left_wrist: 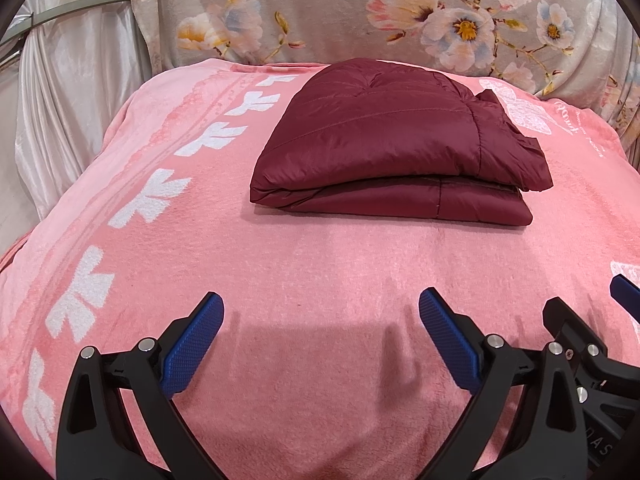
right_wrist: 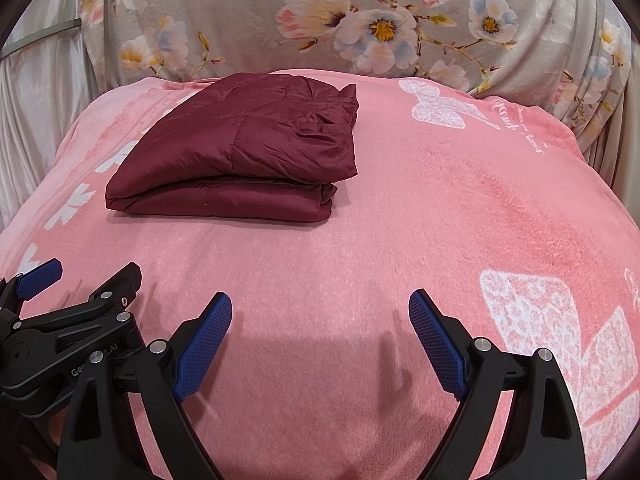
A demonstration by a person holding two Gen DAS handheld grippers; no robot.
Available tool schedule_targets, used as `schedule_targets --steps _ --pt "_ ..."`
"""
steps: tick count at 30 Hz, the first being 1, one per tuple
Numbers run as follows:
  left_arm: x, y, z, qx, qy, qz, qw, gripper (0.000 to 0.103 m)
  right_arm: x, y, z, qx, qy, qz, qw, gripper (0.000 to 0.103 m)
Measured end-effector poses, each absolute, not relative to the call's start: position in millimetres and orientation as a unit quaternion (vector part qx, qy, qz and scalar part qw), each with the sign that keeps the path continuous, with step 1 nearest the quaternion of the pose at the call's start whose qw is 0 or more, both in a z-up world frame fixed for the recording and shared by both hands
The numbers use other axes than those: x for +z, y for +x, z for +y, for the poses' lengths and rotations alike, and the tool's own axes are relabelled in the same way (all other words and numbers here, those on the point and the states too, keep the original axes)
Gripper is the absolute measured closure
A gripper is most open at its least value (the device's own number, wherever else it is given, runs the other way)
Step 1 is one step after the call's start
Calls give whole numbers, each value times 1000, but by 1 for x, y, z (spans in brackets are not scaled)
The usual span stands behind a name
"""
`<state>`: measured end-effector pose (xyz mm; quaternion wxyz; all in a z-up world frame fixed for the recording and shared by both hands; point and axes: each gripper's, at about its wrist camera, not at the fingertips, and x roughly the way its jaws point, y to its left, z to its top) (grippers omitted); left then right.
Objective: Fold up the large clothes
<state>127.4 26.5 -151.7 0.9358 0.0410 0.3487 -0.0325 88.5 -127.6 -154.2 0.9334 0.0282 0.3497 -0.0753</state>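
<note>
We see dark maroon quilted puffer jacket folded on pink fleece blanket. Left gripper and right gripper fingers spread, empty. Risk: slick padded stack springs apart if nudged.

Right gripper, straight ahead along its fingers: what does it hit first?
Probably bare pink blanket. The right gripper is open and empty; the folded maroon jacket lies left of its line. Depth is unclear in the fisheye view.

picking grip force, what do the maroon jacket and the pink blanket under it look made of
Maroon jacket: looks like thin nylon or polyester shell, slight sheen, stitched quilt lines, puffy, probably padded. Pink blanket: appears plush fleece, matte, fuzzy nap visible.
</note>
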Motion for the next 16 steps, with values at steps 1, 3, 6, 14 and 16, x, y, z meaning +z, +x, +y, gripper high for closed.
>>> schedule_targets --steps 1,3,6,14,16 --pt "-152 127 27 -32 41 348 936 8 -154 88 -128 -75 28 350 933 15" --pt "-151 127 27 -31 41 349 936 8 -154 88 -128 -75 28 350 933 15" --pt "-151 126 26 -31 41 348 936 8 -154 88 -128 -75 28 349 934 15" --pt "-150 125 22 -30 47 344 937 12 -153 88 -132 -78 25 349 933 15" --pt "-150 125 21 -27 50 343 938 12 -153 88 -133 -79 24 349 933 15"
